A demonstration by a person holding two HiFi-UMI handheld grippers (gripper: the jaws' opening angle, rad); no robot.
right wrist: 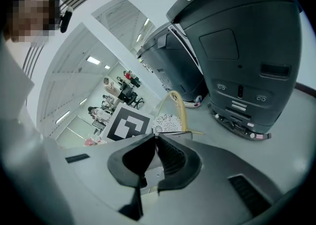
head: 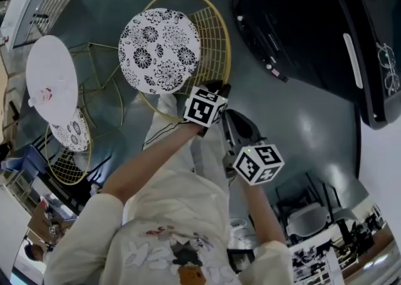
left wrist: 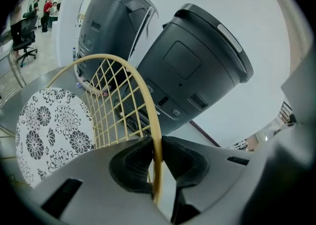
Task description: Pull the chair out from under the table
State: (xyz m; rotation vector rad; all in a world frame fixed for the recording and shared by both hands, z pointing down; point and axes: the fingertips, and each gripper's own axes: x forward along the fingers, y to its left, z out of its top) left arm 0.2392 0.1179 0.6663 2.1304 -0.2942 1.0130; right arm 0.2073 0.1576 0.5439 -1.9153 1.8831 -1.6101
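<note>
A chair with a gold wire back (head: 216,33) and a round black-and-white flowered seat (head: 160,49) stands on the grey floor, out beside a white round table (head: 52,80). My left gripper (head: 217,88) reaches to the near side of the chair's back. In the left gripper view its jaws (left wrist: 157,152) are shut on the gold top rim (left wrist: 156,120), with the seat (left wrist: 49,132) at lower left. My right gripper (right wrist: 155,137) is shut on nothing and hangs just behind the left one, clear of the chair back (right wrist: 178,112); its marker cube (head: 259,163) shows in the head view.
Large dark grey machines (head: 294,33) stand close on the right of the chair (left wrist: 197,70). A second flowered chair (head: 69,146) is tucked beside the white table. A metal rack (head: 44,2) is at far left. People and office chairs (right wrist: 121,90) are far off.
</note>
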